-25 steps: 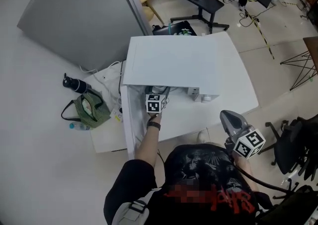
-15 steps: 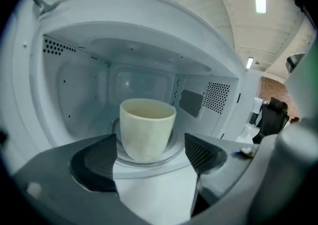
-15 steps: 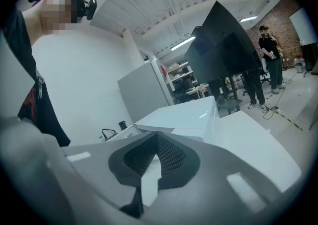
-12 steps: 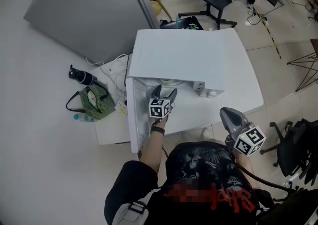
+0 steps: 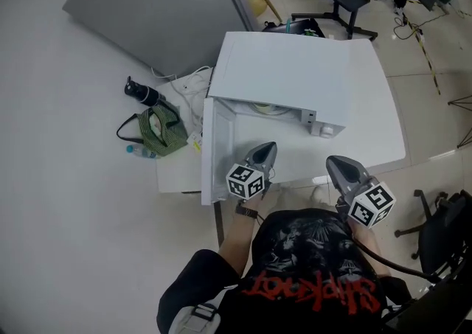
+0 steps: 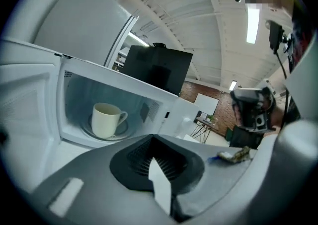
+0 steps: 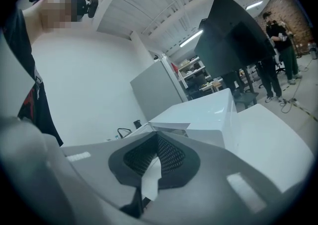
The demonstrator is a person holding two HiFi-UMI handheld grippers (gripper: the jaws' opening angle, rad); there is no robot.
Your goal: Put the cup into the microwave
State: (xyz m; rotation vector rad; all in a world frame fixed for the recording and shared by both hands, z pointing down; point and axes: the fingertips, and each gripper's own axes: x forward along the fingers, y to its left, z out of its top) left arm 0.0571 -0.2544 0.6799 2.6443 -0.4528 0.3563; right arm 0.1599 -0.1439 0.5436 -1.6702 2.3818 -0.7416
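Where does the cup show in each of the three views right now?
Head view: only a pale sliver, probably the cup, under the front edge of the microwave, upper centre.
Left gripper view: cup left of centre, upright inside the open cavity.
Right gripper view: not in it.
Shared landmark: the white microwave, seen in all three.

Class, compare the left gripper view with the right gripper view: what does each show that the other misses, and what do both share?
Left gripper view only: the cup standing on the turntable inside the open microwave. Right gripper view only: bystanders at far right, and a dark bottle in the distance. Both: the white microwave, and that view's own gripper shut and empty, the left gripper or the right gripper.
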